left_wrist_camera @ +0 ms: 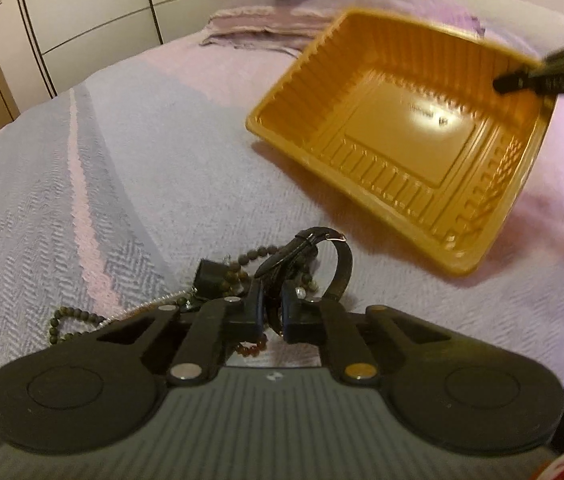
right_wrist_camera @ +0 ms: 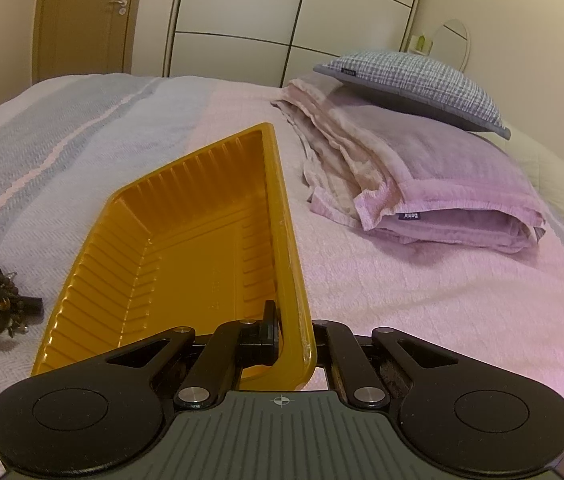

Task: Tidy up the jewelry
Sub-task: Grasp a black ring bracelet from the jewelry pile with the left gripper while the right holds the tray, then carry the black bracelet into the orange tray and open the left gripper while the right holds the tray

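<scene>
Jewelry (left_wrist_camera: 282, 276) pinched between left gripper (left_wrist_camera: 271, 312) fingers.

dim, warm indoor light with a pink-violet cast. white glare on the floor of the orange tray (left_wrist_camera: 430, 120); motion blur along its upper rim and upper right of frame. soft shadows under it. strong fisheye bending, dark corners.

So the left gripper (left_wrist_camera: 271, 310) had its two blue-padded jaws pinched on a black leather watch strap (left_wrist_camera: 314, 256), sitting in a tangle of dark bead strings (left_wrist_camera: 69, 320) on the pale herringbone bedspread (left_wrist_camera: 81, 160). Further right, the ribbed orange plastic tray (left_wrist_camera: 366, 80) was tilted up, the right gripper (left_wrist_camera: 522, 82) clamping its far rim.
</scene>
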The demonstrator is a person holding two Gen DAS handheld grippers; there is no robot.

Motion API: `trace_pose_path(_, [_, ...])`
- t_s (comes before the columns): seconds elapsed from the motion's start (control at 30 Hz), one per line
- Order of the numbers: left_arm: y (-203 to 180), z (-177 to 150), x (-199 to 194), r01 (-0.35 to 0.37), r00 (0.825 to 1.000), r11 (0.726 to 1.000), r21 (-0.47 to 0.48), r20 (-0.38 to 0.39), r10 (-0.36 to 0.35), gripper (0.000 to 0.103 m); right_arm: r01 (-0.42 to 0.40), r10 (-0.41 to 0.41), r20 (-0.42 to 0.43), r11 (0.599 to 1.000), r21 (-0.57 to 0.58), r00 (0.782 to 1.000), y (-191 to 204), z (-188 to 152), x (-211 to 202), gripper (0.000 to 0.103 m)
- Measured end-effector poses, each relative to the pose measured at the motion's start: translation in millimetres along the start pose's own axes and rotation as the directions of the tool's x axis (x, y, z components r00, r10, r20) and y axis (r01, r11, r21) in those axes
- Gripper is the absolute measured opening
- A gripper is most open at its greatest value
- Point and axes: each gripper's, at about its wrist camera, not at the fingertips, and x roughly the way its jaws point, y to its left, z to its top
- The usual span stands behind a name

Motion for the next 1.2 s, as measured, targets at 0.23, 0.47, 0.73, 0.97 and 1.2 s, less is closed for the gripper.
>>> trace_pose_path(0.23, [-6, 30, -8, 0.054, 0.997, 0.997, -0.057, 0.060, -0.050, 0.007, -0.007, 0.007, 0.002, 1.000, 0.012, 1.000, -1, -1, -2, 0.004])
trace_pose_path(0.47, [-41, 57, 12, 0.173, 0.981, 0.982, -0.071, 0.096, -0.166, 0.007, -0.014, 0.014, 0.003, 1.000, 0.027, 1.000, -4, -3, -2, 0.004])
trace_pose_path(0.73, [-68, 61, 32, 0.249, 0.967, 0.964, -0.091, 0.075, -0.243, 0.013, -0.019, 0.019, 0.008, 0.999, 0.029, 1.000, -4, -3, -2, 0.004])
trace_pose_path(0.97, [-50, 49, 13, 0.190, 0.978, 0.975, -0.115, 0.113, -0.177, 0.025, -0.019, 0.019, 0.009, 1.000, 0.025, 1.000, -3, -3, -1, 0.005])
trace_pose_path(1.2, [-12, 1, -6, 0.021, 0.999, 0.988, -0.151, 0.053, -0.013, 0.026, -0.020, 0.019, 0.013, 1.000, 0.020, 1.000, -2, -3, -2, 0.005])
